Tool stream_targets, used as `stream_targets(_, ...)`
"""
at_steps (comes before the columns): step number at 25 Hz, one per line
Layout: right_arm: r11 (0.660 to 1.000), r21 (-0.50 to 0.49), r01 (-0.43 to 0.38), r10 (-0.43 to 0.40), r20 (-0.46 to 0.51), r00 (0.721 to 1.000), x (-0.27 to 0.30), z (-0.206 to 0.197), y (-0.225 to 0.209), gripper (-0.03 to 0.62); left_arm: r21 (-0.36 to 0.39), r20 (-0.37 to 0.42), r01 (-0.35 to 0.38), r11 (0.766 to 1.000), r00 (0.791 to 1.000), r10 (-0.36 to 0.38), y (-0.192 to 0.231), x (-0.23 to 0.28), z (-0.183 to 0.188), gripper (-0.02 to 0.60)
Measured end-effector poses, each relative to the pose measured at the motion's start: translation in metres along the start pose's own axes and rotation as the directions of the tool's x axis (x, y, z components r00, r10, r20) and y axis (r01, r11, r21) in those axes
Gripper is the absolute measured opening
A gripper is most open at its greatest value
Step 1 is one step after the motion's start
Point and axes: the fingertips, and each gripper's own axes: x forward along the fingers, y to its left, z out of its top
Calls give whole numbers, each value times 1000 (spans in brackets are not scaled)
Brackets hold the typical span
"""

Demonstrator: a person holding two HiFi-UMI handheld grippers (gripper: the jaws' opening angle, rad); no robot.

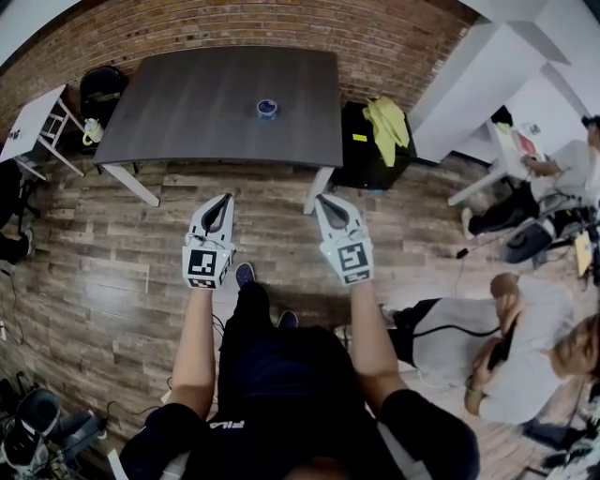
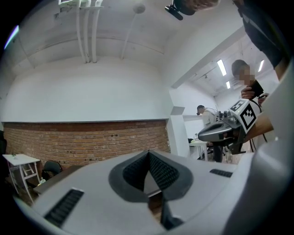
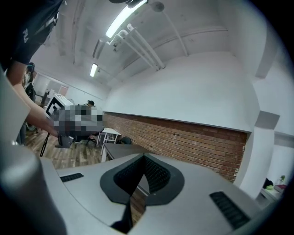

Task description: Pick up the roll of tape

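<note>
Ahead, tape roll (image 1: 267, 109) sits on table (image 1: 187, 103), box (image 1: 354, 161) alongside.

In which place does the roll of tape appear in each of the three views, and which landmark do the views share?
Head view: the roll of tape lies on the dark table, at top centre of the picture.
Left gripper view: not in it.
Right gripper view: not in it; only a part of the dark table shows, left of centre.
Shared landmark: the brick wall behind the table.
</note>
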Motion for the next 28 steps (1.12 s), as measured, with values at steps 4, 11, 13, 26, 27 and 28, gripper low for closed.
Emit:
stream_targets(4,1000,-8,1,-2,-1,1000,23,-4,-10,6,4,-5,6,1000,1000,-6,14,24,-7,5)
stream_targets(11,1000,-12,13,-13,-7,1000,73,-7,-35,6,21,5,20,1000,1000,-20,47,76,-13,5)
stream_targets(13,1000,-9,3,-3,-10,1000,88,-8,-40,6,27,5,24,999,1000,-24,57,91,-15,5)
stream_targets(26,1000,4,-18,18,-59,998,184,-23,-89,6,17,-31,45,999,999,-44,110,188,-34,5)
stream_targets(27,1000,6,-14,15,-57,998,193,-22,-93,6,21,-36,52,998,998,-51,114,195,-35,5)
stream_targets(28,1000,7,-10,11,-56,998,201,-21,-96,6,24,-39,59,998,998,-58,119,202,-36,5)
